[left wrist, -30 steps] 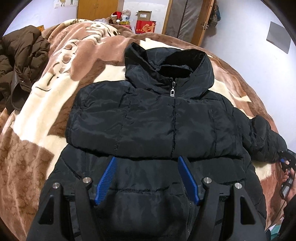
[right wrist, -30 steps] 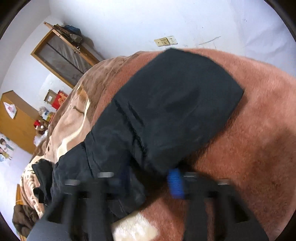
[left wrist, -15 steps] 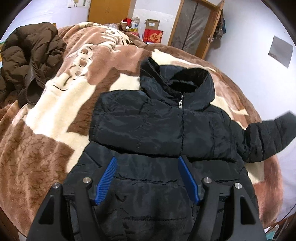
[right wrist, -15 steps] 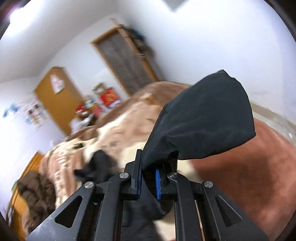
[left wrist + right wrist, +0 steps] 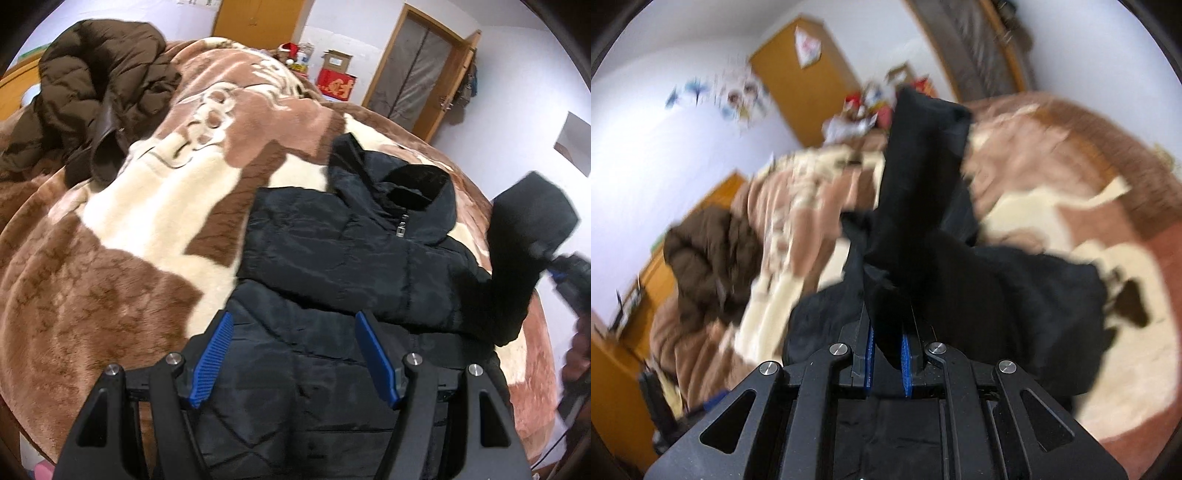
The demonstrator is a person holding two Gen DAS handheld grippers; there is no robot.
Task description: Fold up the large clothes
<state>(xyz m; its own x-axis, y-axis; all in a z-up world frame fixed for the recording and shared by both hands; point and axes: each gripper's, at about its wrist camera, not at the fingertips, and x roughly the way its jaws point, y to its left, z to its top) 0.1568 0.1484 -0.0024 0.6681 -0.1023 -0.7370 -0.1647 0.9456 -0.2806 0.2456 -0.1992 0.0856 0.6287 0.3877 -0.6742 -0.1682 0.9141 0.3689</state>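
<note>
Right tongs point(image 5: 885, 356) have the black puffer jacket's point(image 5: 343, 254) sleeve point(image 5: 916, 206) pinched and lifted, left tongs point(image 5: 295, 360) just hanging wide apart.

Nearest the left camera, the blue pads point(image 5: 212, 360) of the left tongs are spread with nothing between them, hovering over the jacket's lower front. The jacket lies front-up on the bed's brown and cream fleece blanket point(image 5: 122, 236), zipper closed, one sleeve already folded across the chest. Off to the right side the other sleeve point(image 5: 524, 240) sticks up off the bed, clamped in the right tongs point(image 5: 554, 264); that view is pretty blurry. Farther back a brown coat point(image 5: 96, 96) sits heaped on the blanket, and beyond it a red box point(image 5: 336, 83) by the door point(image 5: 413, 77).
</note>
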